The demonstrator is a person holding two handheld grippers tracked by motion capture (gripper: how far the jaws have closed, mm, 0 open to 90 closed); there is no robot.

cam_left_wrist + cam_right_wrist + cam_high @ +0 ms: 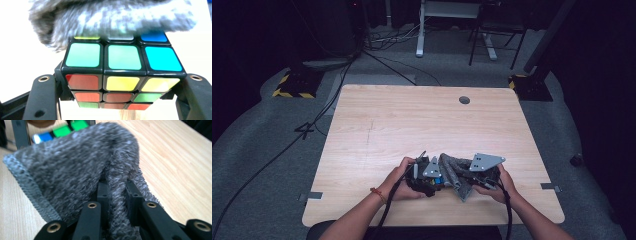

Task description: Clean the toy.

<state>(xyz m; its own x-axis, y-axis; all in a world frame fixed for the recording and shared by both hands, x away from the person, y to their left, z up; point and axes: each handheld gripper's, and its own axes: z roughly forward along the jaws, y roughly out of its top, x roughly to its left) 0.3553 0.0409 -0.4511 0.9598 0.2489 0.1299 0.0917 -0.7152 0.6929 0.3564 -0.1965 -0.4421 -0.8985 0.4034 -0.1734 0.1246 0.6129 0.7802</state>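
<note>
Wiping the Rubik's cube (122, 75) could dislodge it, I judge, since the left gripper (120, 100) clamps it only by its side faces just above the wooden table (412, 120), and a hard rub from the grey cloth (75, 175) pinched in the right gripper (117, 202) might twist it loose. From the high view both tools crowd together near the table's front edge, whereas the left gripper view shows the cloth draped over the cube's top face.

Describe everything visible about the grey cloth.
The cloth is grey, fuzzy and mottled, like terry or microfibre, with a stitched hem along one edge. It is bunched and folded, not flat. The right gripper is shut on a pinched fold of it. Its far part drapes over the top of the cube, which the left gripper clamps, near the table's front edge.
</note>
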